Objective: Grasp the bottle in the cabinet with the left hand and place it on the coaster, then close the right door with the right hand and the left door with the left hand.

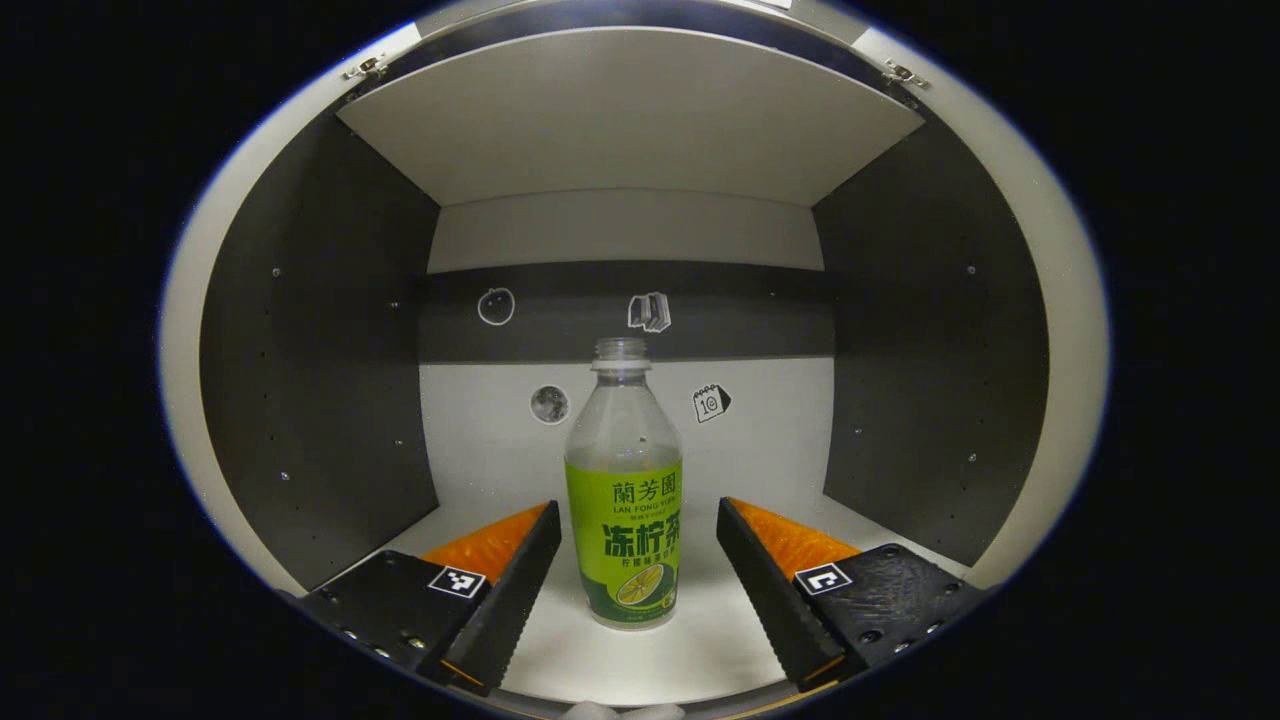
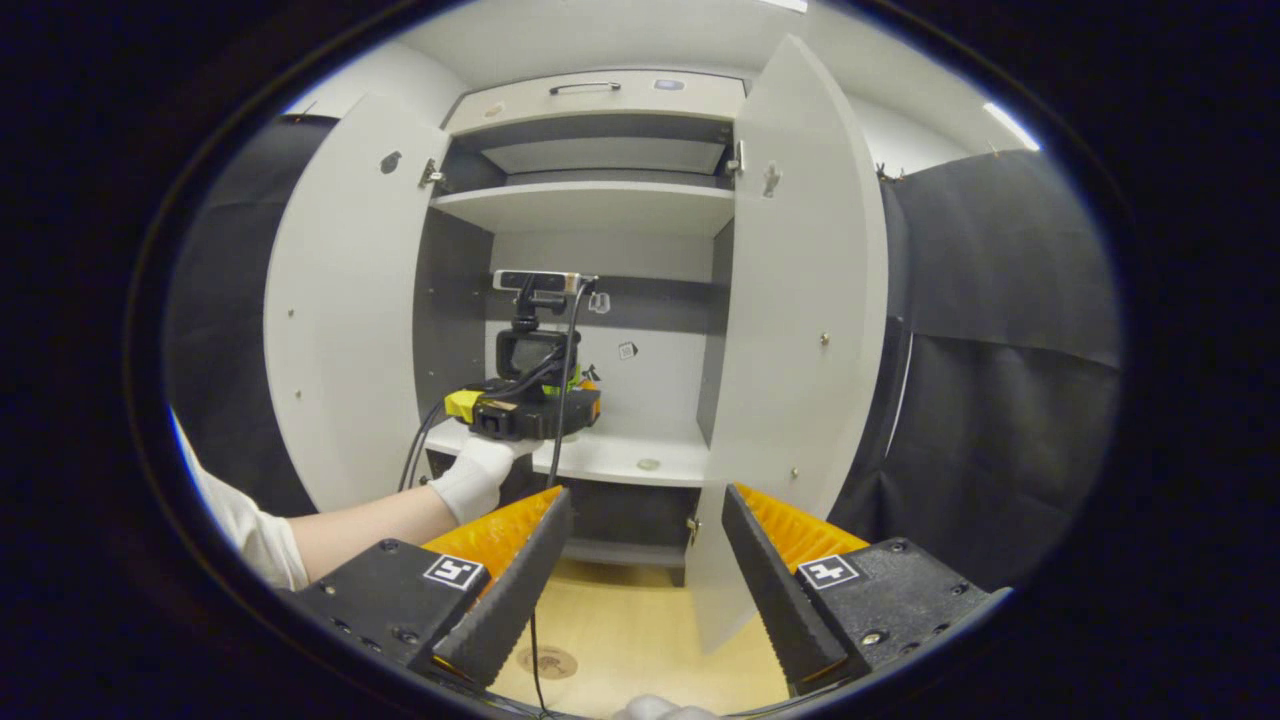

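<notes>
Straddling bottle untouched, left gripper apart | right gripper apart | both doors wide open

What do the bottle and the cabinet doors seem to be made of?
Bottle: probably clear plastic, glossy; the back wall shows through its upper part, and a printed green label wraps it.
Cabinet doors, left and right: likely laminated board, matte off-white; flat panels with small fittings.

Clear plastic bottle with a green-and-yellow label at frame centre.
White-and-dark-grey cabinet panels surround it; white glove lower left.
</notes>
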Motion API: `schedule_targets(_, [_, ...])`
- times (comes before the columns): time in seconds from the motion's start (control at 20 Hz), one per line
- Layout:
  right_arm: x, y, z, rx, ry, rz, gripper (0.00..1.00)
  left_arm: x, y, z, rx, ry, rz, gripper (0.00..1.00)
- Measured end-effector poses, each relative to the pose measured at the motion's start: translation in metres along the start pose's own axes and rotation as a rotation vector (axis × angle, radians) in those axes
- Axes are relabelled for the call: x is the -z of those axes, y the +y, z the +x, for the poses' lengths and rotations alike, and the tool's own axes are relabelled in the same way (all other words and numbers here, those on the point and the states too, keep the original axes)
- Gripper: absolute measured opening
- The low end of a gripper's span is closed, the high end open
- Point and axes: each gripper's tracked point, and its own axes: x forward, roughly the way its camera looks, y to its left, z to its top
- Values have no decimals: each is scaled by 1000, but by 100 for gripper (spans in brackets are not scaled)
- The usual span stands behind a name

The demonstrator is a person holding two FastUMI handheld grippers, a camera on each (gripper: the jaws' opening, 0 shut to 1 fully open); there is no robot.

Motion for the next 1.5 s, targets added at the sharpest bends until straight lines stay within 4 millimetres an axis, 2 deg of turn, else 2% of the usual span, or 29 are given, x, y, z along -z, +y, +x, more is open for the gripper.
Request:
schedule_targets(0.35, [4,-5,5,1,14,0,99,17,13,22,-42,45,-17,96])
schedule_targets(0.5, [3,-10,5,11,11,1,99,14,10,22,-41,30,-20,96])
schedule_targets(0.6, [3,-11,4,14,10,6,99,15,15,19,-50,36,-13,80])
schedule_targets(0.65, [2,-12,3,16,7,8,99,14,12,19,-39,35,-21,76])
schedule_targets(0.75, [2,-13,1,19,2,10,99,5,14,11,-31,17,-24,76])
schedule_targets(1.0, [2,-15,-5,25,-6,20,99,-21,9,-30,12,-25,-21,77])
schedule_targets(1.3, [11,-17,-12,30,-4,37,99,-45,-8,-116,96,-82,-40,76])
schedule_targets(1.35, [14,-18,-14,34,-1,40,99,-45,-11,-131,106,-85,-37,76])
schedule_targets(1.4, [16,-19,-16,36,3,45,99,-43,-12,-145,117,-90,-34,80])
schedule_targets(1.45, [20,-19,-19,39,6,49,99,-41,-15,-158,129,-91,-35,80])
schedule_targets(1.5, [24,-21,-22,44,9,50,100,-37,-17,-172,140,-91,-36,76])
